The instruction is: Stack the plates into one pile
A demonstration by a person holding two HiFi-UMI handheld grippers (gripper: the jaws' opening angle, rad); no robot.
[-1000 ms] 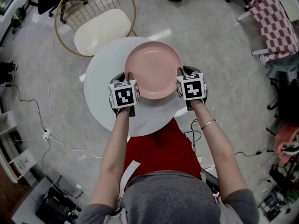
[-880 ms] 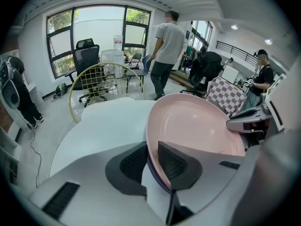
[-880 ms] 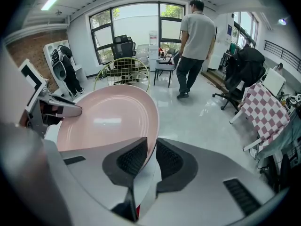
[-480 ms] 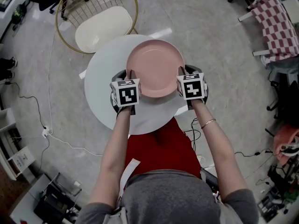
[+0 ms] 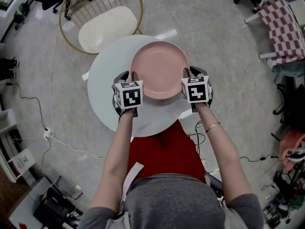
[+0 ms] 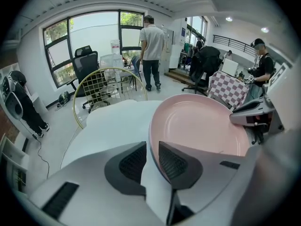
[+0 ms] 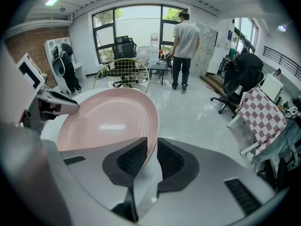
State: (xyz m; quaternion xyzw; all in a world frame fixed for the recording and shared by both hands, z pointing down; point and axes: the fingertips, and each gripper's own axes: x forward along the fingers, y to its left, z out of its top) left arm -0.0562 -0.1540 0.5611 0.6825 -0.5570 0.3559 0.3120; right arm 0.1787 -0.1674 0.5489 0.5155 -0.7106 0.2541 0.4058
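A pink plate [image 5: 159, 68] sits over the right half of a round white table [image 5: 107, 75]. My left gripper [image 5: 132, 76] is at the plate's left rim and my right gripper [image 5: 186, 73] at its right rim. In the left gripper view the plate [image 6: 202, 126] has its rim between the jaws of the left gripper [image 6: 149, 152]; those jaws are opening, and the outer pad [image 6: 132, 161] stands clear of the rim. In the right gripper view the right gripper [image 7: 151, 149] is shut on the plate [image 7: 103, 119] at its edge. Whether other plates lie under it is hidden.
A gold wire chair with a cream seat [image 5: 102, 27] stands just beyond the table's far left. A checked cloth [image 5: 286, 25] hangs at the far right. Cables [image 5: 47, 137] run over the floor on the left. A person [image 7: 184, 46] stands far off by the windows.
The plate and both grippers keep their places on the table; only the head view has shifted slightly.
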